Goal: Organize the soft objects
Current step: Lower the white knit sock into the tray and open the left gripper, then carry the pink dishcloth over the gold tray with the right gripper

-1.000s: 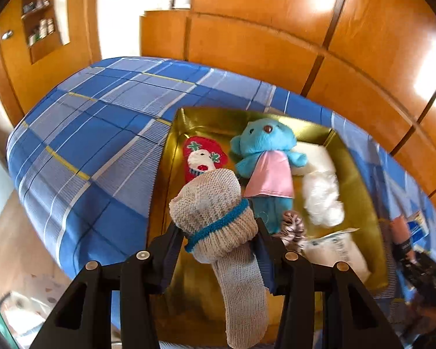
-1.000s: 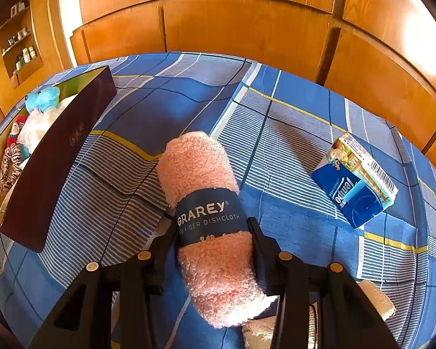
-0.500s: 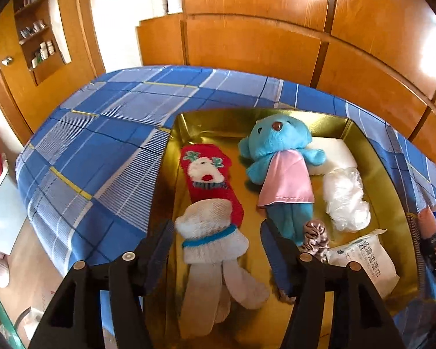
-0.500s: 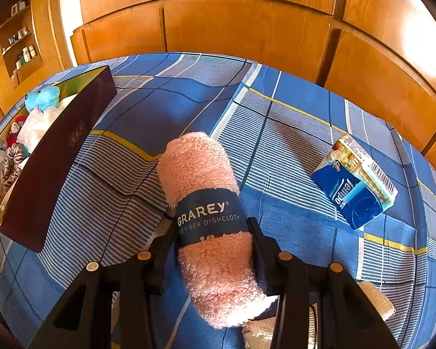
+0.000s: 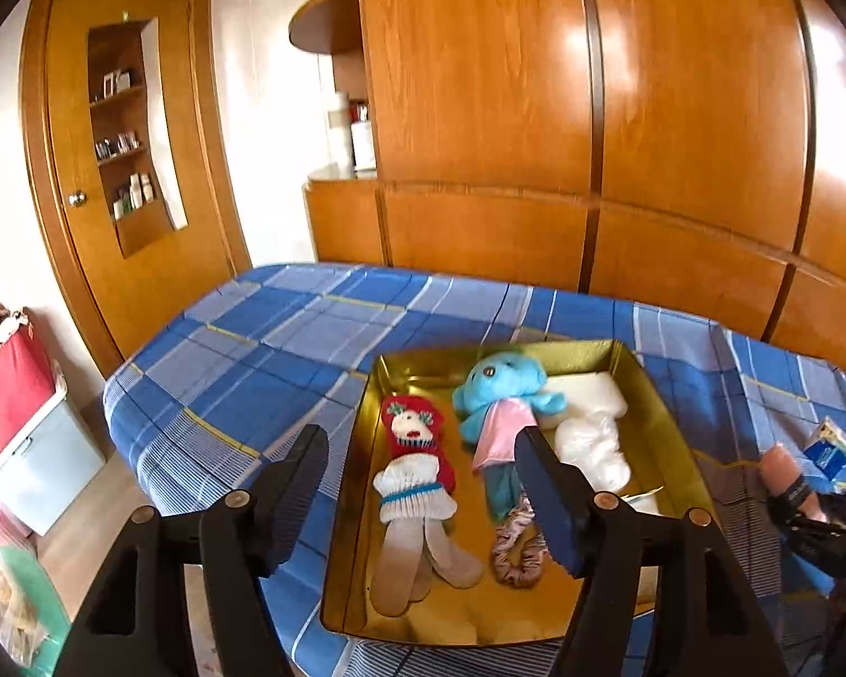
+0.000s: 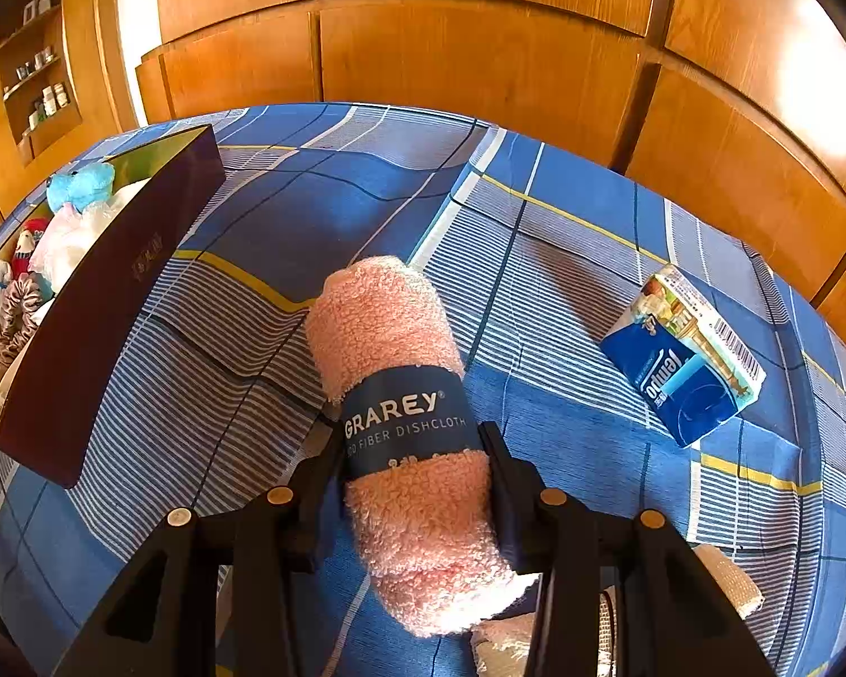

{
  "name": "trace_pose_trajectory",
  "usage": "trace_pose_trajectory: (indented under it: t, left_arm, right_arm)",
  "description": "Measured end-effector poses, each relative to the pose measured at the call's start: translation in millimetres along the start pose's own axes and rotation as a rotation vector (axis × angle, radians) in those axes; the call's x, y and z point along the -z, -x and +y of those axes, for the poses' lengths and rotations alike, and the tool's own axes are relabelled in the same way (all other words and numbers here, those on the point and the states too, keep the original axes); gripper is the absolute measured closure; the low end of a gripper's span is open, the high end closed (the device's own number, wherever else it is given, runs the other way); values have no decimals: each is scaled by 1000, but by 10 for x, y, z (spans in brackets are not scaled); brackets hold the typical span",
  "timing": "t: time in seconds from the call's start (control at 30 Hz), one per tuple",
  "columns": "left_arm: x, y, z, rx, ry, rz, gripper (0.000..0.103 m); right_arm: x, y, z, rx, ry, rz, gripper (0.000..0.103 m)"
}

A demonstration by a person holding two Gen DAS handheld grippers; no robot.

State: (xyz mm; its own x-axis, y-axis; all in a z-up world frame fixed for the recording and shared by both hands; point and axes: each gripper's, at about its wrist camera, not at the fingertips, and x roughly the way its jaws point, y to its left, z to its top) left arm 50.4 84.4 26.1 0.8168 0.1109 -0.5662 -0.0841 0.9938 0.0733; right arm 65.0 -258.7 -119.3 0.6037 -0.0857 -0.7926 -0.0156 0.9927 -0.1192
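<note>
My left gripper (image 5: 423, 479) is open and empty, held above the near end of the gold-lined box (image 5: 361, 462). In the box lie a rolled grey sock pair with a blue band (image 5: 414, 499), a red sock (image 5: 414, 429), a blue plush bear (image 5: 499, 395), a scrunchie (image 5: 513, 547) and white soft items (image 5: 592, 443). My right gripper (image 6: 414, 440) is shut on a rolled pink dishcloth (image 6: 389, 327) with a dark blue label, held over the blue plaid cloth. The box's dark outer wall (image 6: 107, 304) stands to its left.
A blue tissue pack (image 6: 682, 361) lies on the plaid tablecloth (image 6: 536, 259) at the right. White and beige cloth items (image 6: 727, 581) lie at the near edge under my right gripper. Wooden cabinets stand behind. A red bin (image 5: 11, 389) stands on the floor at the left.
My left gripper opened and let the grey sock pair drop into the box, then pulled back and up. My right gripper kept still with the pink dishcloth.
</note>
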Motion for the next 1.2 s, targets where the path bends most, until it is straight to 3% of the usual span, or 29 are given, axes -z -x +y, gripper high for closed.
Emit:
trace_pose_trajectory:
  t: [0.37, 0.73, 1.2]
  left_arm:
    - [-8, 297, 1, -16, -14, -46, 33]
    - [43, 359, 56, -21, -13, -54, 33]
    - [143, 340, 21, 23, -25, -32, 33]
  right_arm:
    - [-6, -2, 10, 8, 6, 5, 60]
    - [-26, 1, 48, 33, 6, 22, 62]
    - [-131, 102, 64, 35, -41, 46, 67]
